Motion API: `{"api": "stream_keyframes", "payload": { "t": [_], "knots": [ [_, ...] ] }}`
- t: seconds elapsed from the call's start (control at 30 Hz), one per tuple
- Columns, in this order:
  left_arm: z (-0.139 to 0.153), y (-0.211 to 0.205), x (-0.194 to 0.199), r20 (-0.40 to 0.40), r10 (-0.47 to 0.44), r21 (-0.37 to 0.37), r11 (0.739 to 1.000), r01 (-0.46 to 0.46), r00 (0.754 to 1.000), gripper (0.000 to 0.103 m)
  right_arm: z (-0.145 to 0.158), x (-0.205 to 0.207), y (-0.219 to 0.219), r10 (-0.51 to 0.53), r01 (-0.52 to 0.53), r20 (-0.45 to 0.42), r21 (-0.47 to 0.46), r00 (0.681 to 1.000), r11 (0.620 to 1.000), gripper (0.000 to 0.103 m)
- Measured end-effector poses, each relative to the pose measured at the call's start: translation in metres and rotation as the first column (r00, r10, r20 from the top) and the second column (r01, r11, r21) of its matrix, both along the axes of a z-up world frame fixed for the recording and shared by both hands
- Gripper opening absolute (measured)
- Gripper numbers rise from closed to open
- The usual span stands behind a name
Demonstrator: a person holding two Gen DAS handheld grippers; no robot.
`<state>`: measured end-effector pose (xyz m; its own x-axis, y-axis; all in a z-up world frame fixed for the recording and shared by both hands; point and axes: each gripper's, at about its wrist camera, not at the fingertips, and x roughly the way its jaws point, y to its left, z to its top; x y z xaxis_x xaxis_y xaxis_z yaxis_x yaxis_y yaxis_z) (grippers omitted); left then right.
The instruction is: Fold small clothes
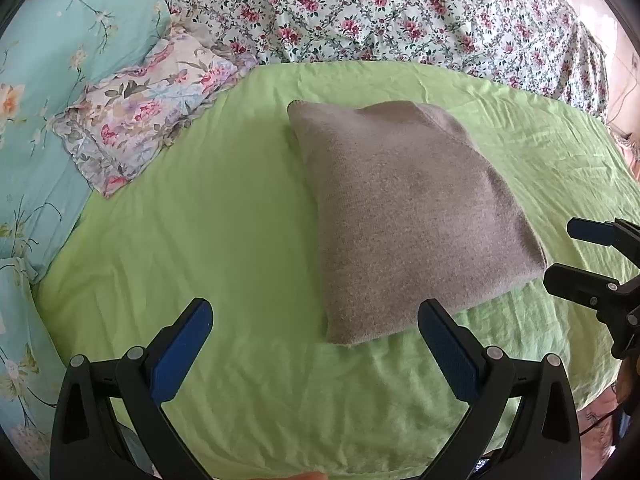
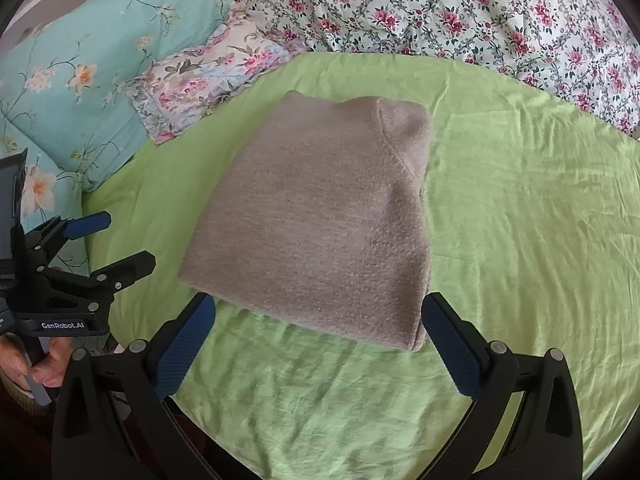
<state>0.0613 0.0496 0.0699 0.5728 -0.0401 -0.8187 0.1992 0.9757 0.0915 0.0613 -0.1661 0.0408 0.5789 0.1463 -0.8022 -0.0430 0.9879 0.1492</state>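
A grey-brown knitted garment lies folded into a compact rectangle on the green sheet; the right wrist view shows the same garment just beyond the fingers. My left gripper is open, held above the sheet just short of the garment's near left corner, with nothing between its blue pads. My right gripper is open too, its fingers straddling the garment's near edge without touching it. The right gripper appears at the right edge of the left wrist view, and the left gripper at the left of the right wrist view.
A floral pink-and-white quilt is piled along the far side of the bed. A turquoise flowered duvet and a small pastel floral pillow lie at the left. A hand grips the left gripper's handle.
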Motion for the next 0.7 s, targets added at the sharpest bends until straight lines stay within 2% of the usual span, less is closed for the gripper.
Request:
{"api": "stream_keyframes", "payload": {
  "t": [0.7],
  "knots": [
    [-0.0043,-0.006,-0.0007,-0.005,-0.004,0.012,1.0,0.004,1.0,0.103,-0.0055,0.0027,-0.0037,-0.003,0.003,-0.013,0.004,1.0,1.0,0.103]
  ]
}}
